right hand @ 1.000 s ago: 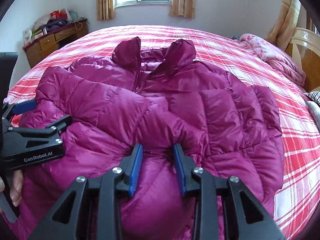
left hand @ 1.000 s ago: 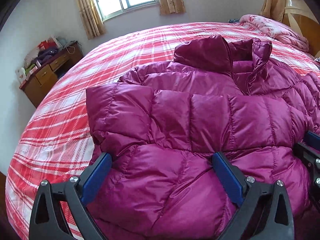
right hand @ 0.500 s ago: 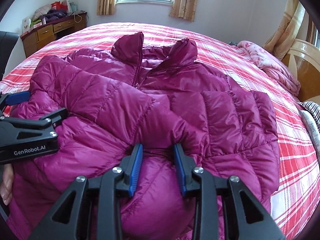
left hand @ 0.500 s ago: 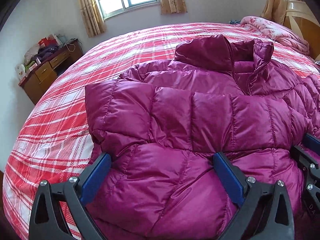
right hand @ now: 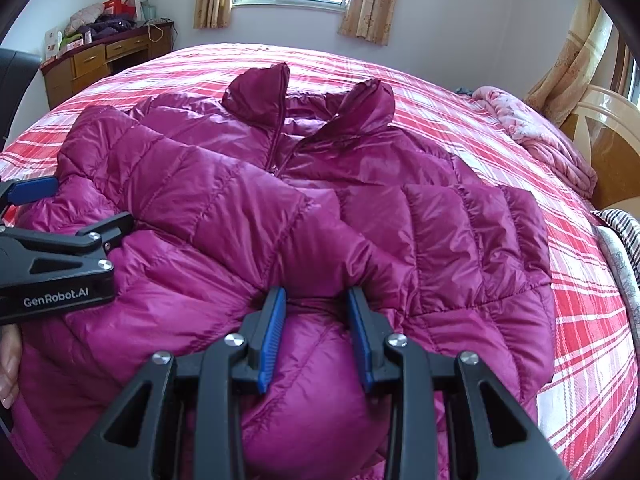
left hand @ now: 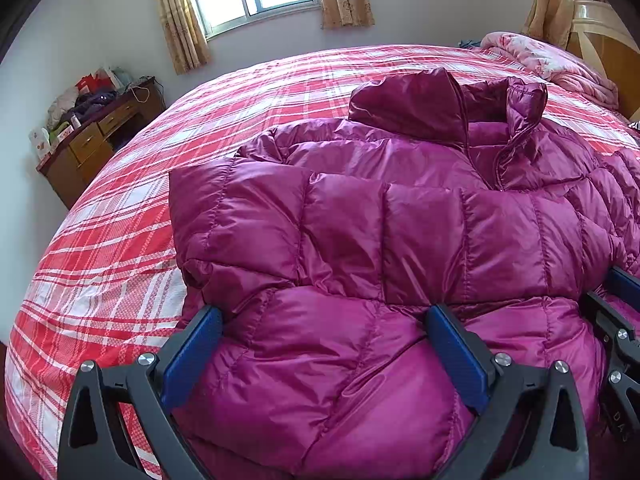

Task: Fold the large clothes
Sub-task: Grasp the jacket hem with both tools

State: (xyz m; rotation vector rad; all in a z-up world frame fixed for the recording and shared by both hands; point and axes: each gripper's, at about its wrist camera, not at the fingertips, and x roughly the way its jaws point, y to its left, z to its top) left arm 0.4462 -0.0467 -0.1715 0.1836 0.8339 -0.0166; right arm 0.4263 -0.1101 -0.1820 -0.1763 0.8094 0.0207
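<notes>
A magenta puffer jacket (right hand: 320,200) lies spread on the red plaid bed (right hand: 480,92), collar toward twelve o'clock and both sleeves already laid across the chest. The right tool (right hand: 316,336) is pinching a puffed ridge of the hem at six o'clock, its blue pads pressing the fabric from both sides. The left tool (left hand: 320,356) stands spread wide around a broad bulge of hem; whether its pads actually press the fabric I cannot tell. The step looks like carrying the bottom edge up toward the collar. To do it well, both tools should grip through all layers, since slippery quilted nylon slides easily. Lift the hem evenly, keep the two tools level with each other, and travel straight toward twelve o'clock so the sleeves stay tucked. Press out trapped air afterwards.
</notes>
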